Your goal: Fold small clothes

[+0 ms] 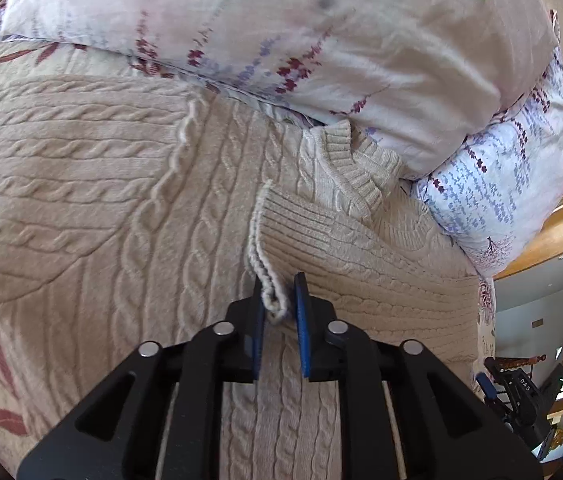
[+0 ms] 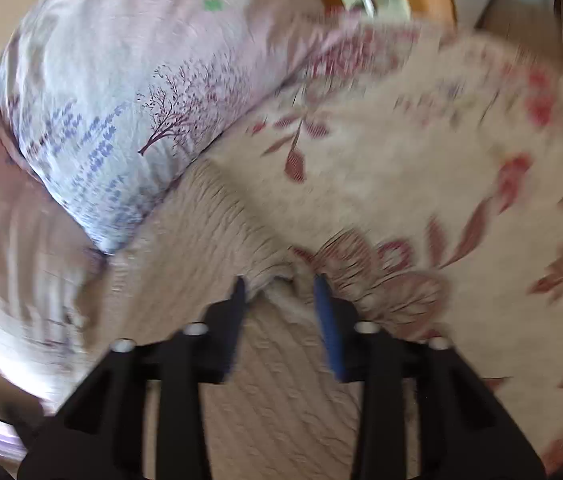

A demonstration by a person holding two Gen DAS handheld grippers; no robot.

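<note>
A cream cable-knit sweater (image 1: 129,208) lies spread on a floral bedspread. Its collar (image 1: 345,160) points toward the pillows. One sleeve is folded across the body, and its ribbed cuff (image 1: 269,280) lies between the fingers of my left gripper (image 1: 279,300), whose jaws stand slightly apart around the cuff edge. In the blurred right wrist view, my right gripper (image 2: 281,284) is open over the sweater's ribbed edge (image 2: 217,232), with a bunched bit of knit between its fingers. The right gripper also shows at the lower right of the left wrist view (image 1: 521,396).
Two floral pillows (image 1: 321,40) lie just behind the sweater, and one also shows in the right wrist view (image 2: 121,112). The floral bedspread (image 2: 421,168) stretches to the right. A wooden bed frame (image 1: 561,232) curves along the right side.
</note>
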